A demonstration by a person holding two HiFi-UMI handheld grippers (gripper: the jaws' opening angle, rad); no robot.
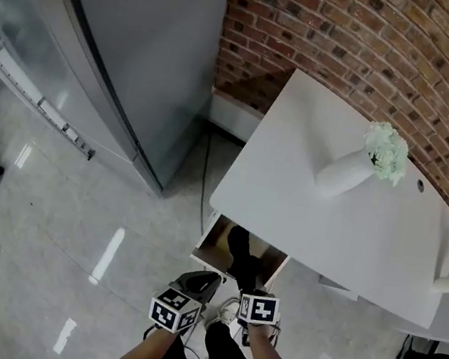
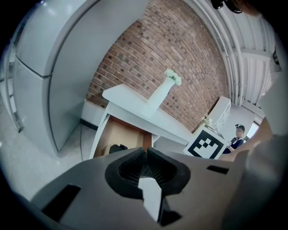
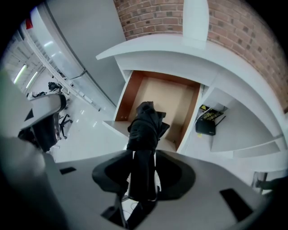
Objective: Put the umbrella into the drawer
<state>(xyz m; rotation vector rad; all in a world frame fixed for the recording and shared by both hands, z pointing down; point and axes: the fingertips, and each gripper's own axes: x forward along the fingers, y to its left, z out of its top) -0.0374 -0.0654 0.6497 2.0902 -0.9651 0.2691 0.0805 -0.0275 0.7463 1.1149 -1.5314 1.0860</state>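
Gripping the black folded umbrella point(image 3: 145, 128) in the right hand-held gripper point(image 3: 144, 157), both jaws pressed against its sides, aimed steeply downward. Hanging the umbrella's far end over the open drawer point(image 3: 180, 96) of the white table point(image 3: 180, 54), near the drawer's front edge; cannot tell whether it touches the brown drawer floor. Holding the left hand-held gripper point(image 2: 146, 155) clenched, ribbed pads together with nothing between, just beside the right one, pointed toward the table at a shallow downward slant. Standing on the tabletop, well apart from the drawer: a white vase point(image 1: 342, 171) with pale flowers, near the brick wall point(image 1: 385, 48). Sitting under the table, beside the drawer: a black router point(image 3: 208, 123) on a shelf.
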